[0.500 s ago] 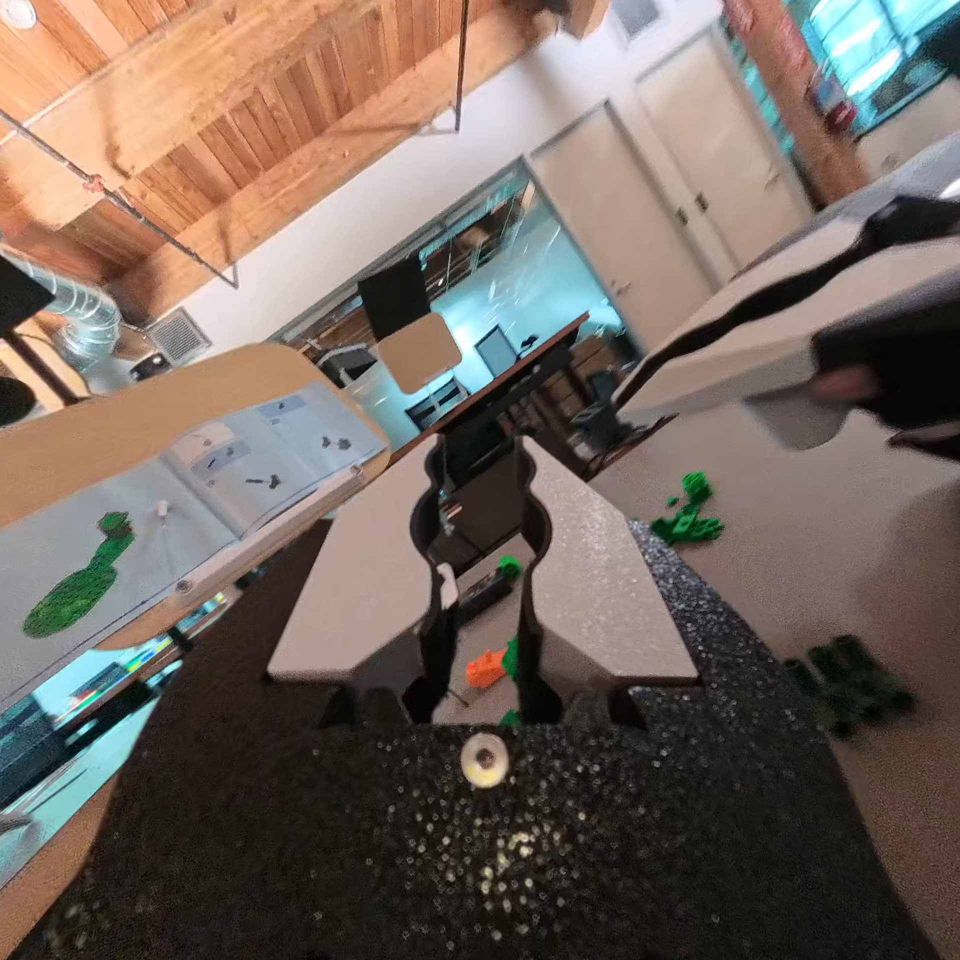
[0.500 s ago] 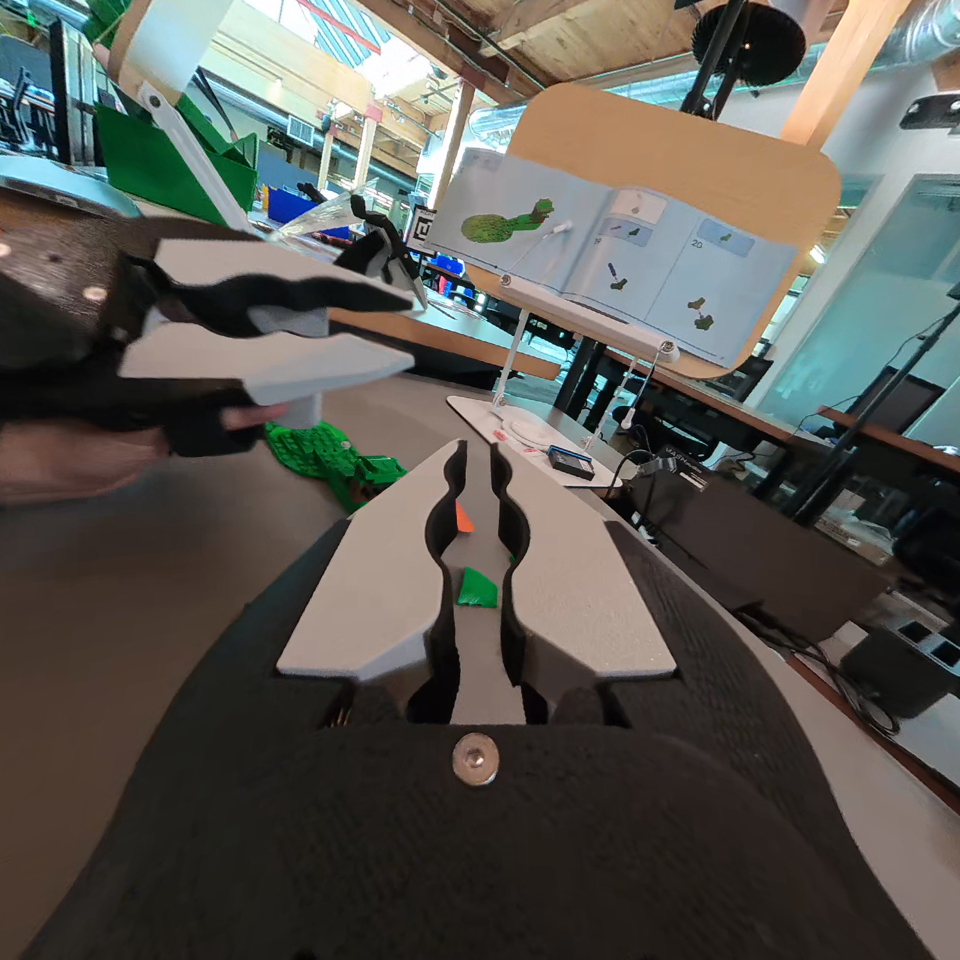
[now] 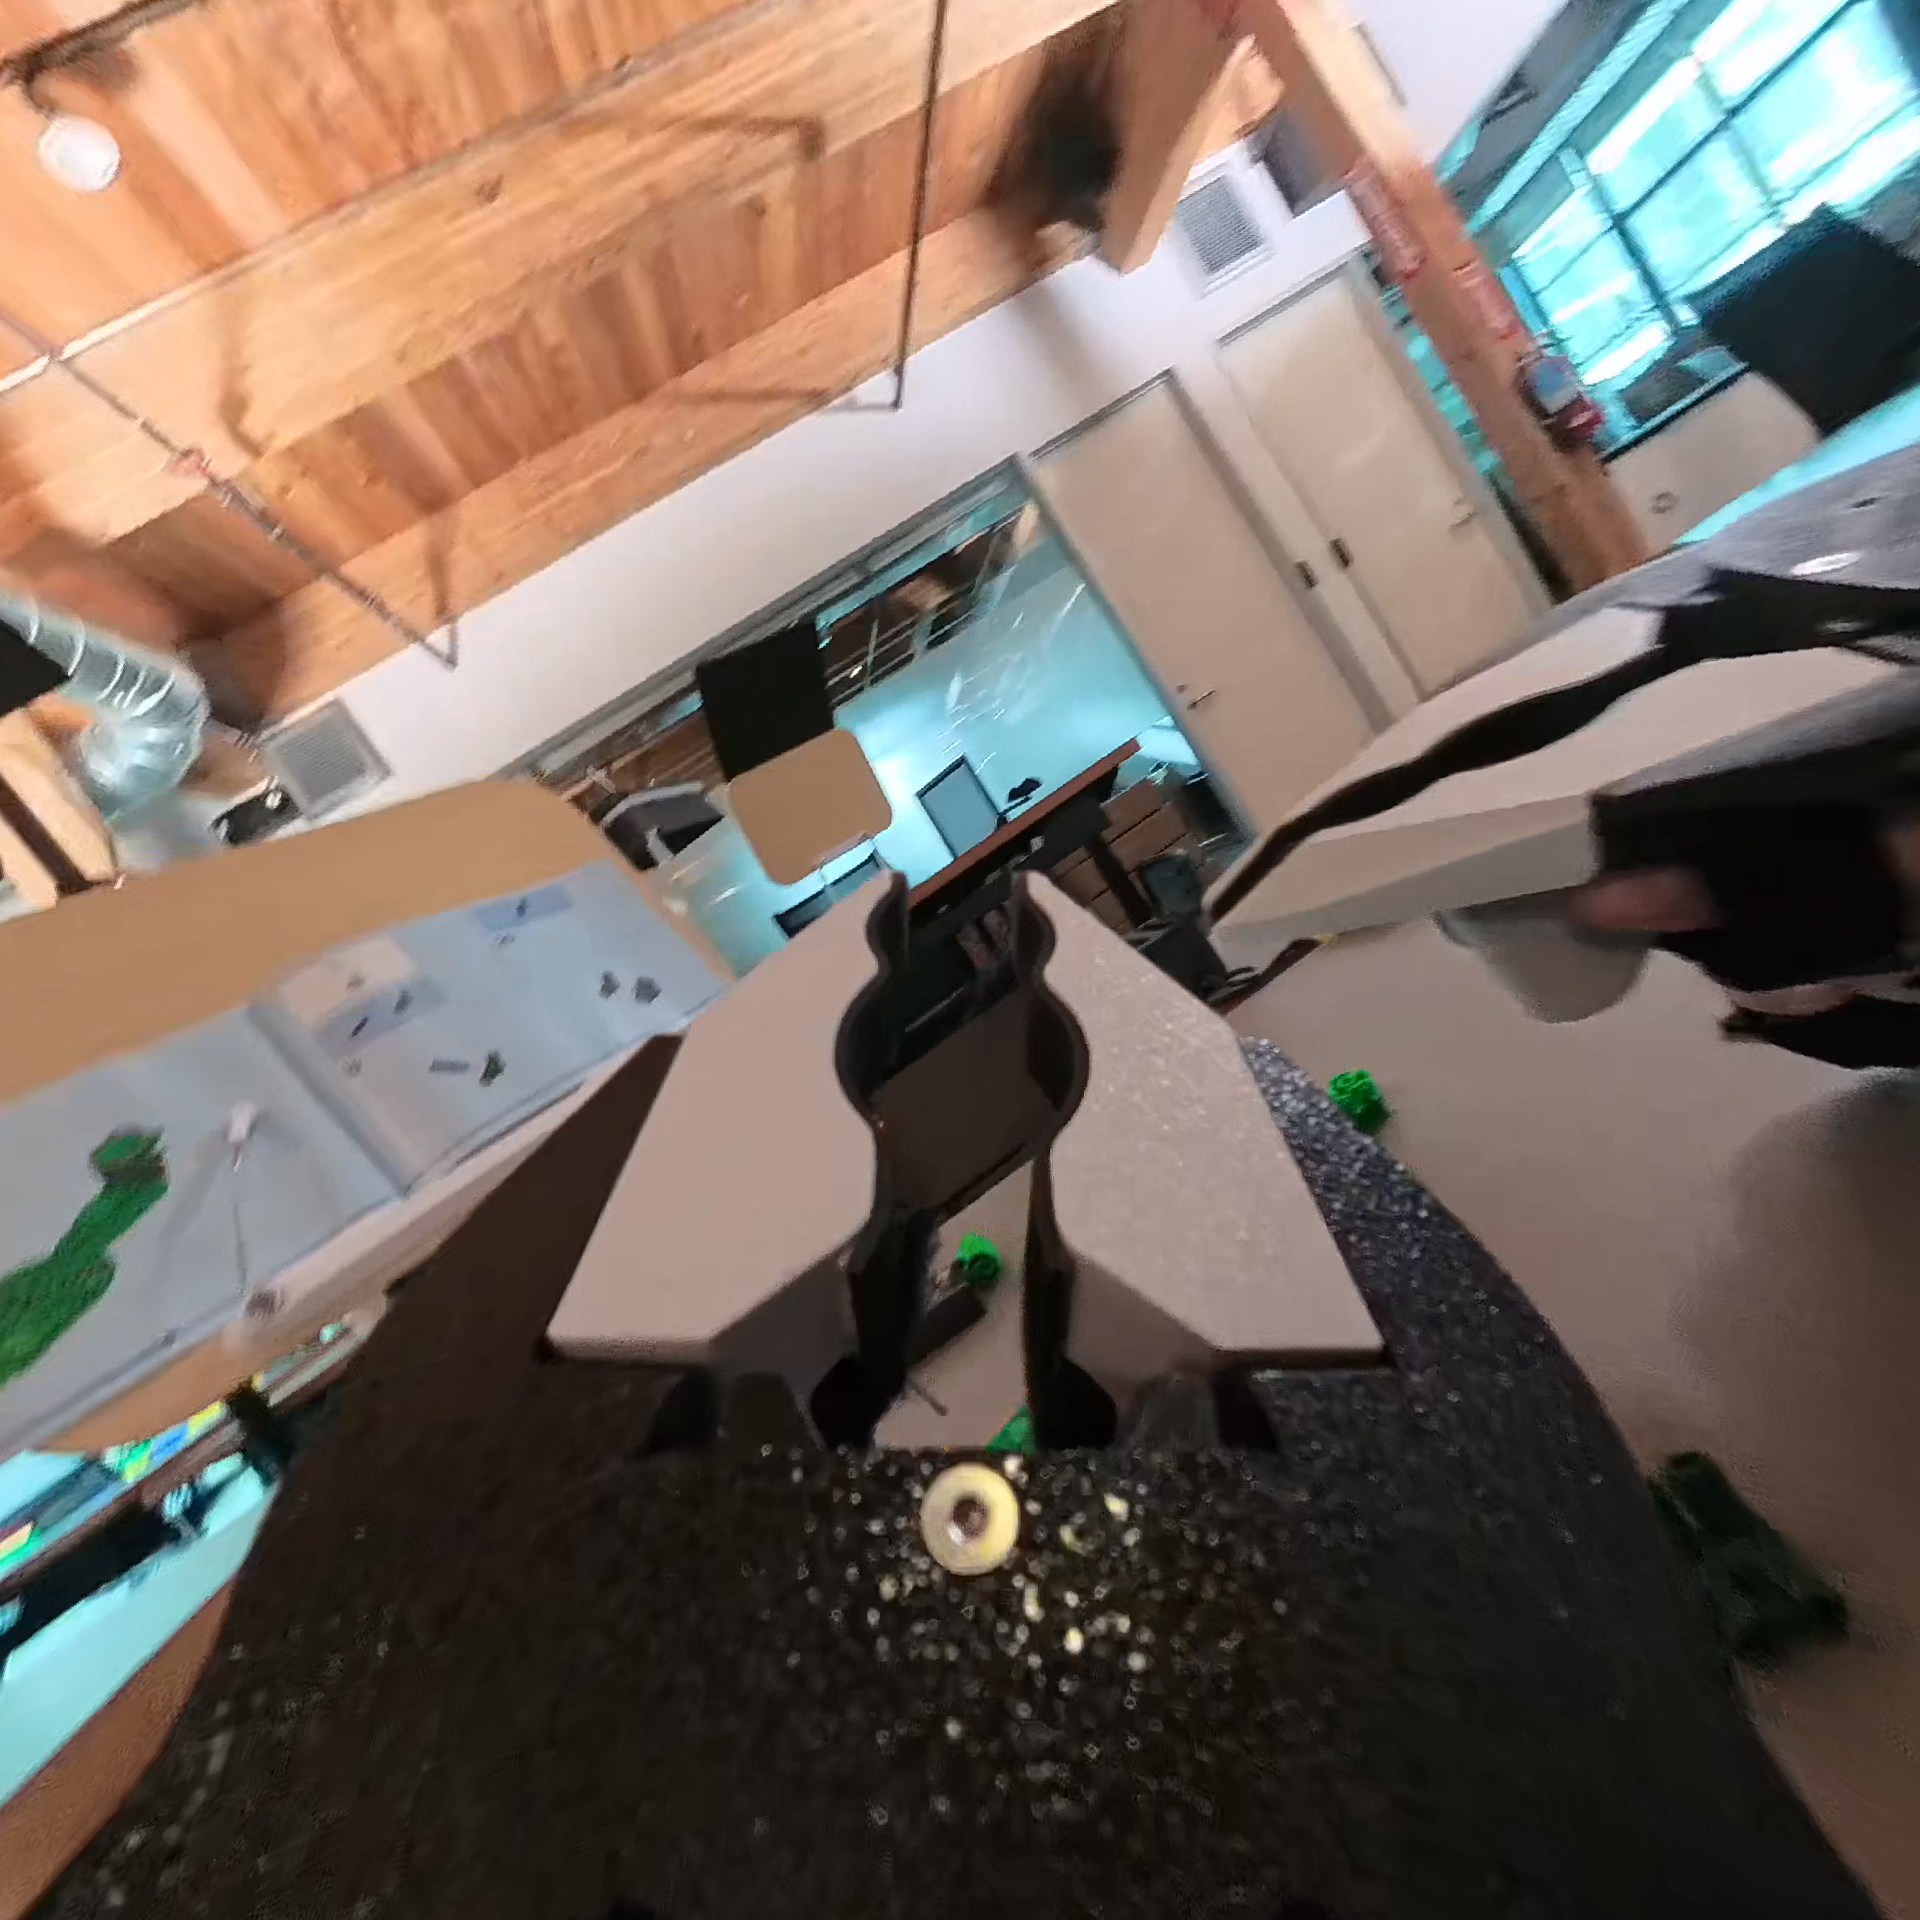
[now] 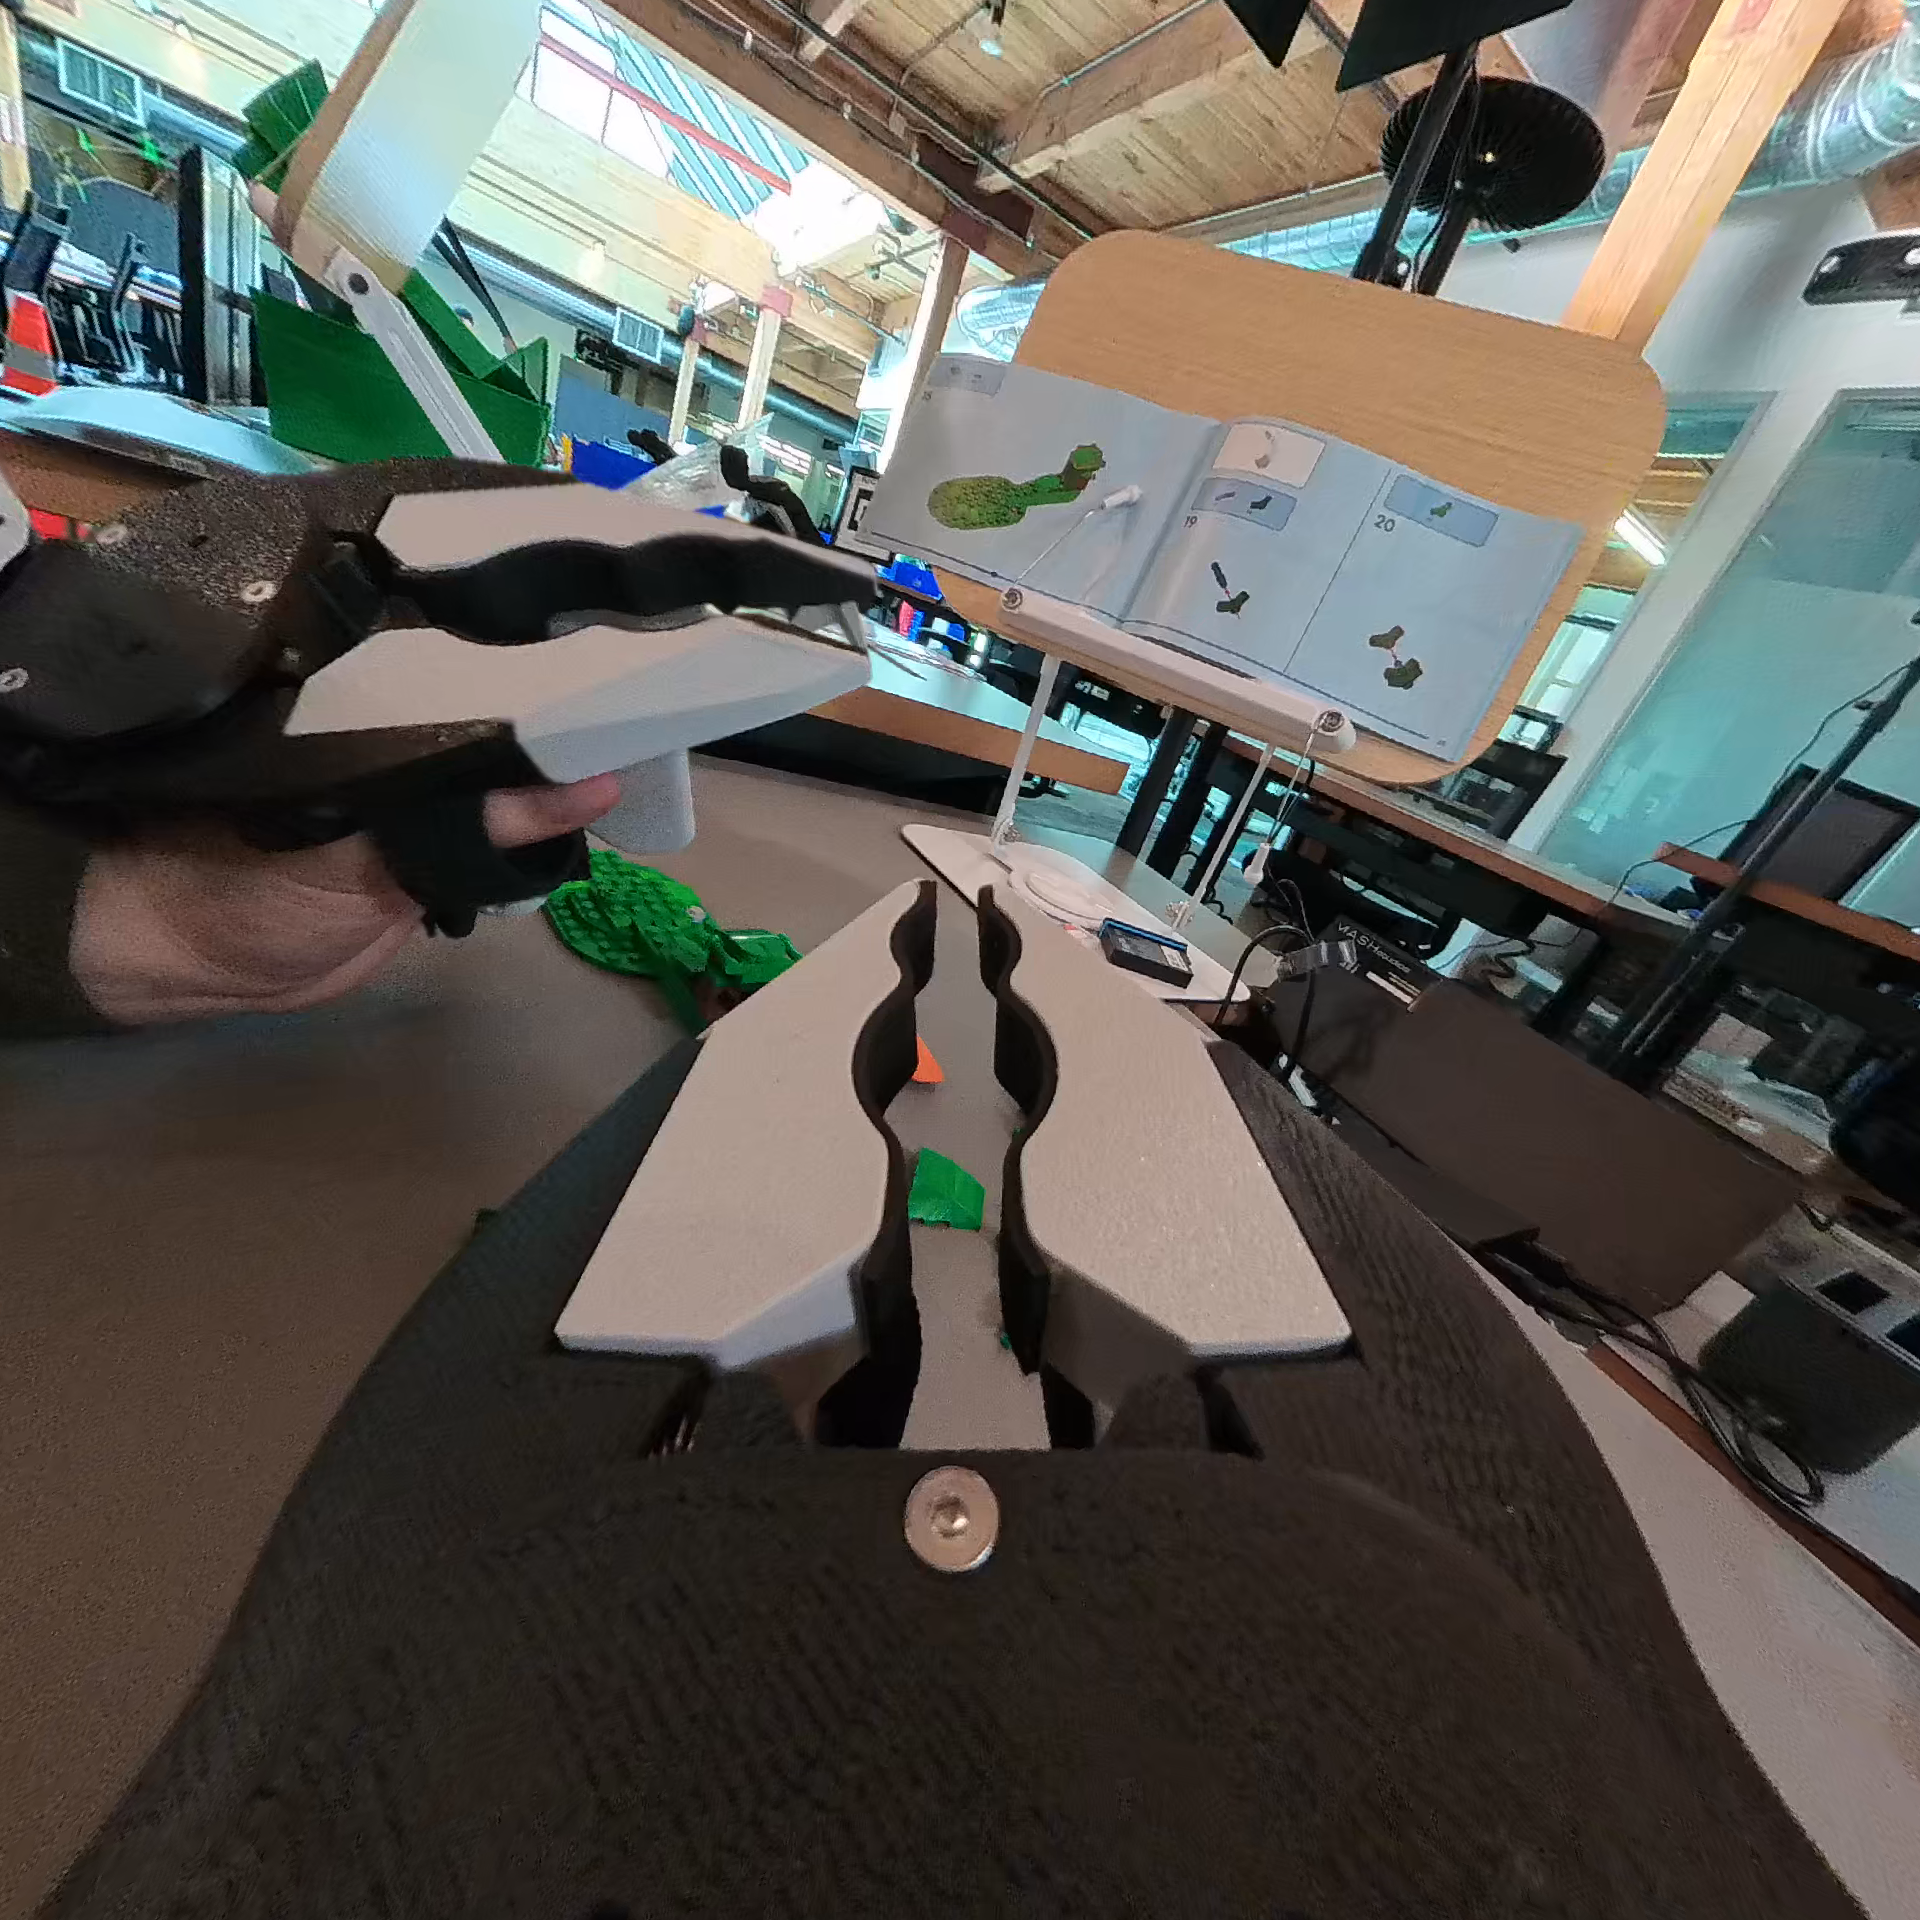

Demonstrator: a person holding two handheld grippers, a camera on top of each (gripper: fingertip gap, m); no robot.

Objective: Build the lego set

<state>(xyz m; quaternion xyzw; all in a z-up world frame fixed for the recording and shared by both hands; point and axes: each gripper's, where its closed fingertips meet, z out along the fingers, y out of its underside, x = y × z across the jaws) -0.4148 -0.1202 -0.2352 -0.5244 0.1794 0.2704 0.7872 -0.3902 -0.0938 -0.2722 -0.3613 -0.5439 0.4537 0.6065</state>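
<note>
- Left wrist view: your left gripper [image 3: 961,914] is raised and tilted, its jaws parted with nothing between them. The picture is blurred, so steady it before you reach for anything.
- Left wrist view: on the table [image 3: 1558,1299] below lie a small green piece [image 3: 977,1257], another green piece [image 3: 1359,1096] further right and a dark green cluster [image 3: 1745,1558] at the right edge. Pick 1 and bring the tips down over it squarely.
- Left wrist view: the right gripper [image 3: 1236,899] is just to the right, so mind the gap between the 2.
- Right wrist view: your right gripper [image 4: 956,899] is released and empty, low over the table [image 4: 260,1195]. A green wedge [image 4: 945,1193] and an orange piece [image 4: 925,1062] show between its fingers on the surface.
- Right wrist view: the green build [image 4: 665,920] lies near your left hand [image 4: 239,935], partly hidden by it. The left gripper [image 4: 857,623] is up in the air, holding nothing that I can see.
- Right wrist view: the booklet [image 4: 1226,561] stands open on its stand [image 4: 1039,883]. I judge a check of it comes first, then a slow close on the wedge, since flat pieces slip.
</note>
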